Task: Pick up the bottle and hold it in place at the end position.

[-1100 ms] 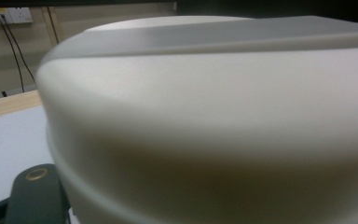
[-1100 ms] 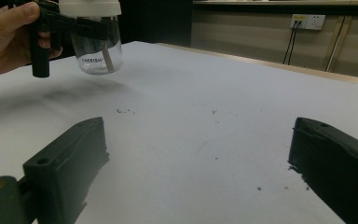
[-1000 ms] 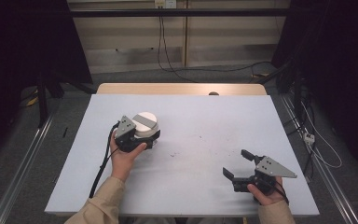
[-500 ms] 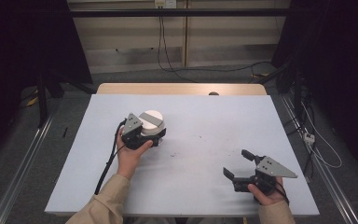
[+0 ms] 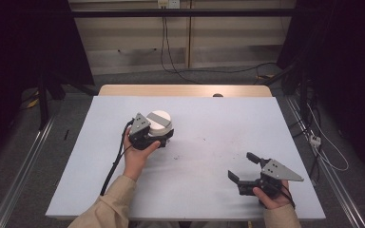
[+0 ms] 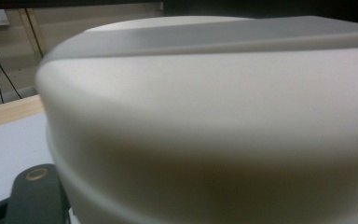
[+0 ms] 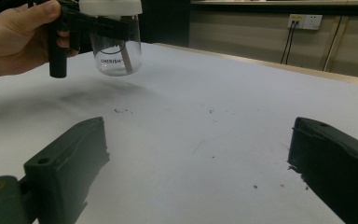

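A pale table (image 5: 190,190) with a wooden far edge stands in a dim room, with cables trailing down the wall behind it. Taking the jar as the landmark: the jar (image 5: 160,124), clear glass with a white lid, is left of the table's centre, and the right gripper view shows it lifted just off the surface with a faint shadow beneath it. Over the last second it has drifted rightward and toward the person, carried along by the left gripper (image 5: 158,138), so the job in hand looks like a carry toward the middle of the table, with the set-down not yet made. That gripper is clenched on the jar just under the lid; its own view is close up against the white lid (image 6: 214,121), blurred. Well to the right of the jar and nearer the person, the right gripper (image 5: 244,167) rests low over the table, in the same spot as a second ago. Its jaws are spread wide, grasping nothing, with bare tabletop and a few dark specks (image 7: 121,111) between them.
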Demonstrator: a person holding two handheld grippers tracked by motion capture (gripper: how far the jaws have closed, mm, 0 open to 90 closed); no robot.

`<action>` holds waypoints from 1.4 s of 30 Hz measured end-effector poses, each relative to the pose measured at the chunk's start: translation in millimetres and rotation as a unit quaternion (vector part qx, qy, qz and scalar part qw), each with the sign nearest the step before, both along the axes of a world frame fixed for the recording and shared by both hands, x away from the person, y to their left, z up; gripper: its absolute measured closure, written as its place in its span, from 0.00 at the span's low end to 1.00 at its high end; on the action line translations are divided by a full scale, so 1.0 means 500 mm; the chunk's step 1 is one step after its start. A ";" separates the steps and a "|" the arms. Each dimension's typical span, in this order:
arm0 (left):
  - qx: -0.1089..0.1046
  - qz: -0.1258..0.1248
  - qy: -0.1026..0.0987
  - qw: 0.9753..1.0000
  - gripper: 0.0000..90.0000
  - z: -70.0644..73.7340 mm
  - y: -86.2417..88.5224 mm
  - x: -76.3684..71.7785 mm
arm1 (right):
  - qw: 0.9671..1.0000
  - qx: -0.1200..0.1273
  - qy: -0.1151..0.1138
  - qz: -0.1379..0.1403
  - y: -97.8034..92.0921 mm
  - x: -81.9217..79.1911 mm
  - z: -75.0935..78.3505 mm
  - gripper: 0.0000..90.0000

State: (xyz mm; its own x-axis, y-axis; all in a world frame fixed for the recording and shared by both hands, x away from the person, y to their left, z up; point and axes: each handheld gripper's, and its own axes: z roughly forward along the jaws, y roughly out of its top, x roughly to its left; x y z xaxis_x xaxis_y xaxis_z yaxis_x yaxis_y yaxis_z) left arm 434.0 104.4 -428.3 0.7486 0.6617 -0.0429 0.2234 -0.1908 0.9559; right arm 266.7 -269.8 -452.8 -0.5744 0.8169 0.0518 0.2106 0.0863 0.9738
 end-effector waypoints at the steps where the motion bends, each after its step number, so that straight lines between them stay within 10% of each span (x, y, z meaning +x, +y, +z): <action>1: -0.002 -0.001 0.001 1.000 0.20 0.000 -0.002 0.001 | 1.000 0.000 0.000 0.000 0.000 0.000 0.000 0.04; 42: 0.004 -0.017 0.012 1.000 0.20 -0.011 -0.050 0.026 | 1.000 0.001 0.002 0.000 -0.002 -0.001 0.000 0.05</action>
